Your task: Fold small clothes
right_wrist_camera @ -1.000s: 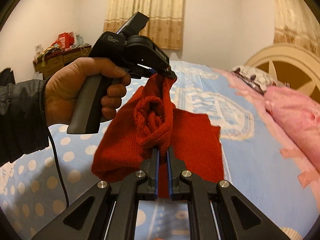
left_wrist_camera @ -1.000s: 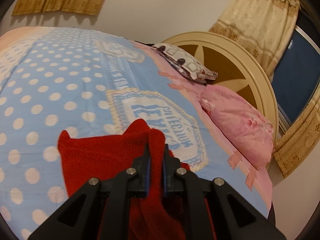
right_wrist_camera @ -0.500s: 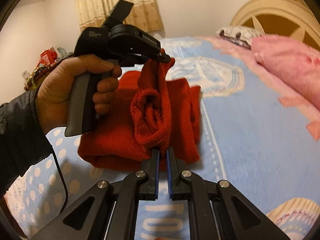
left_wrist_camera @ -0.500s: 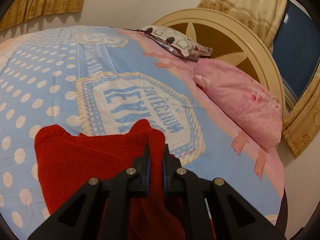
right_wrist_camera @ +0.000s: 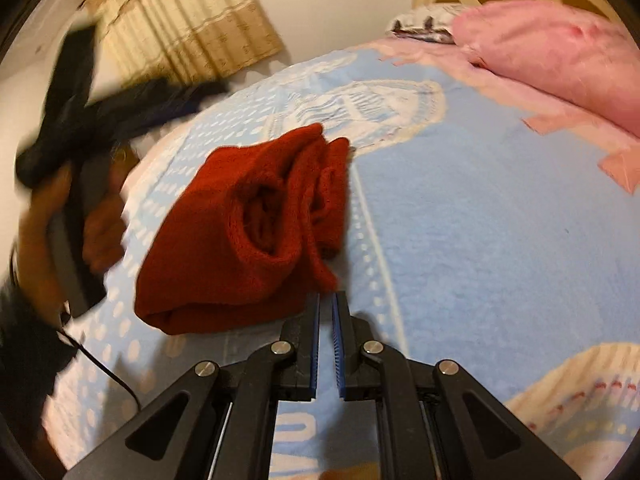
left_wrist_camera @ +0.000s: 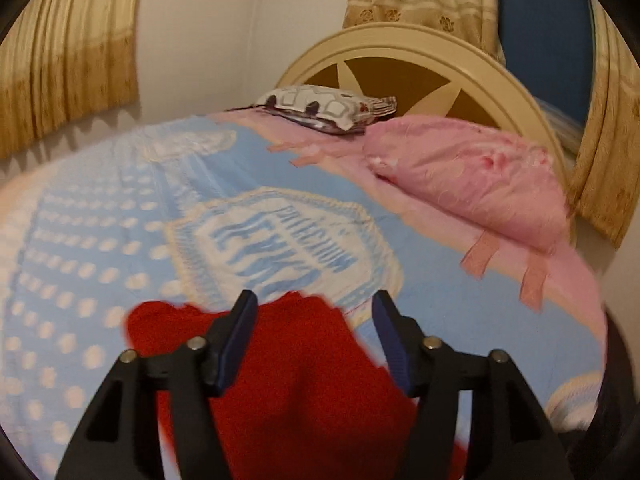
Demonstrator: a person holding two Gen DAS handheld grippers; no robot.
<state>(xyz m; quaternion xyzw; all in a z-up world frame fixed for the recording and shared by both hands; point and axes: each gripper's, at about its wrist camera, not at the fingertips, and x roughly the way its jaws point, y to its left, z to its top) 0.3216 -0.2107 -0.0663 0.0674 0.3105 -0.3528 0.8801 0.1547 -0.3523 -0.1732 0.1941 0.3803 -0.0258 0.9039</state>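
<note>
A red knitted garment (right_wrist_camera: 224,240) lies in a folded, bunched heap on the blue dotted bedspread (right_wrist_camera: 460,220). A thin edge of it runs down to the tips of my right gripper (right_wrist_camera: 327,296), which is shut on that edge. My left gripper (left_wrist_camera: 314,300) hovers over the garment (left_wrist_camera: 304,380) with its jaws opening. The cloth lies below and between them, and the pads do not press on it. In the right wrist view the left gripper (right_wrist_camera: 188,100) is a blur at the upper left, held by a person's hand (right_wrist_camera: 60,216) and apart from the heap.
A pink pillow (left_wrist_camera: 472,176) and a patterned pillow (left_wrist_camera: 328,108) lie against the round cream headboard (left_wrist_camera: 400,40). Curtains (left_wrist_camera: 68,60) hang on the wall behind the bed. A black cable (right_wrist_camera: 108,372) trails from the left gripper's handle over the bedspread.
The left gripper's jaws have sprung apart and let go of the red garment, which has dropped into a heap on the bed. Both grippers have rolled, and the right one has sunk.
</note>
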